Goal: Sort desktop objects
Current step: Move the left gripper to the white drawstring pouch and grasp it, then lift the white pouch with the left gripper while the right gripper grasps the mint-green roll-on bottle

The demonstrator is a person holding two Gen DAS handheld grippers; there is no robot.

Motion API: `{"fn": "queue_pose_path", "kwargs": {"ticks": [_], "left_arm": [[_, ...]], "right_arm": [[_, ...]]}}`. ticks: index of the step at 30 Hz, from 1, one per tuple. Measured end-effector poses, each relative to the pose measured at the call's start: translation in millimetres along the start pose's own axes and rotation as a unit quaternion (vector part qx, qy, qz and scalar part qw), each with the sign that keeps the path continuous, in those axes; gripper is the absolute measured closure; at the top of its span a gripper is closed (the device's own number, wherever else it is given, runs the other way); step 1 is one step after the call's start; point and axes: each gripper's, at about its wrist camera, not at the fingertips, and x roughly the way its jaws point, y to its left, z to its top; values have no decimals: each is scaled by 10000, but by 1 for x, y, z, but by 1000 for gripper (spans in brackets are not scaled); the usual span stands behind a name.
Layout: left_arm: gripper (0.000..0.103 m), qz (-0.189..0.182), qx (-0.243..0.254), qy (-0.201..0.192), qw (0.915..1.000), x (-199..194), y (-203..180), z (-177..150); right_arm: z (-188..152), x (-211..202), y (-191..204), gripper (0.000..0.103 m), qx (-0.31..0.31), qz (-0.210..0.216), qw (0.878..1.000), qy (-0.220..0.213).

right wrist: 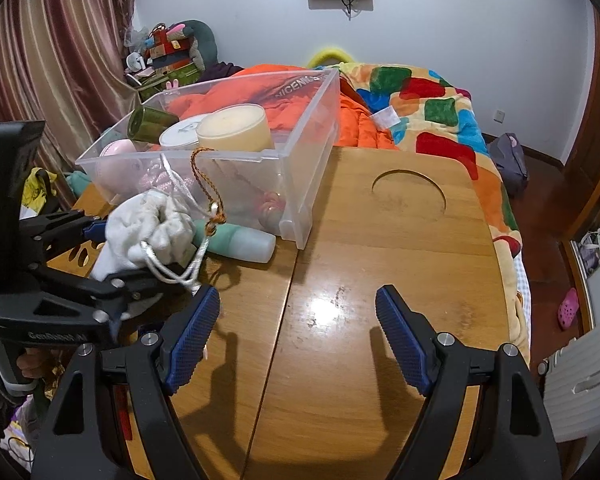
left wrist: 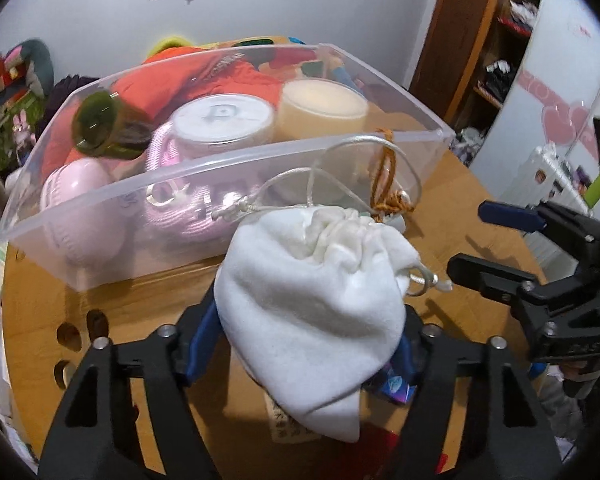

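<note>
My left gripper (left wrist: pixel 306 344) is shut on a white drawstring pouch (left wrist: pixel 312 312) and holds it above the wooden table, just in front of the clear plastic bin (left wrist: pixel 228 160). The pouch (right wrist: pixel 148 228) and left gripper (right wrist: pixel 112 256) also show at the left of the right wrist view. The bin (right wrist: pixel 312 148) holds a green bottle (left wrist: pixel 104 124), a white round tin (left wrist: pixel 220 120), a cream jar (left wrist: pixel 324 108) and pink items. My right gripper (right wrist: pixel 298 336) is open and empty over the table; it shows at the right of the left wrist view (left wrist: pixel 484 240).
A mint-green bottle (right wrist: pixel 236 240) lies on the table against the bin's front. An orange cord with a tassel (right wrist: pixel 216 208) hangs over the bin's rim. The wooden table (right wrist: pixel 380 260) has a round recess (right wrist: pixel 410 192). A bed with a colourful blanket (right wrist: pixel 428 112) lies behind.
</note>
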Motion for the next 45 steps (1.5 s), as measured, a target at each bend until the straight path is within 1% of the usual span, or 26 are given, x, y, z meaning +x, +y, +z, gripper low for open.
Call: {"fn": "queue_pose_path", "kwargs": {"ticks": [1,2,5,7,15,17,18,22,26,28,30,33,34,38,41,45], "left_arm": [[40,-65,-107,-37,9999,-5,5,0],[43,26,-219,-33,9998,-8,8,-1],[47,76,-295,-157,9994,-19,15,-4],[48,122,-366,-281,9989,-28,21,-5],[50,100,-793,-676,9945,-59,46,-11],[51,81,-890,-777,9930,-67,55,-12],[52,94,-901,-803,9926,-66,51,-11],[53,103,-983,-902,9910,-69,55,-16],[53,34,-1031,-963,9900,-69,58,-16],[53,28,-1026,-986,9898,-69,59,-17],[53,12,-1029,-1006,9896,-70,61,-17],[53,4,-1038,-1060,9889,-73,65,-18],[53,19,-1040,-1088,9886,-75,66,-18],[53,47,-1079,-1125,9878,-79,69,-19],[54,58,-1126,-1131,9872,-80,70,-20],[54,99,-1099,-1180,9869,-82,67,-18]], "right_arm": [[1,1,1,25,-9,8,10000,5],[2,2,3,25,-15,17,10000,12],[4,7,8,25,-27,58,10000,52],[6,10,12,25,-39,97,9999,77],[17,27,26,25,113,275,9994,182],[19,31,27,25,214,312,9990,223],[20,33,28,25,291,332,9987,253],[23,42,30,25,736,378,9958,379],[27,48,42,26,791,190,9959,393],[30,52,50,26,735,-14,9965,398],[32,56,58,26,587,-257,9972,389],[32,61,67,29,264,-574,9973,365],[32,62,70,32,149,-595,9975,336],[31,61,68,32,25,-538,9979,346],[28,56,62,32,83,-516,9980,346],[22,41,51,32,242,-379,9987,225]]}}
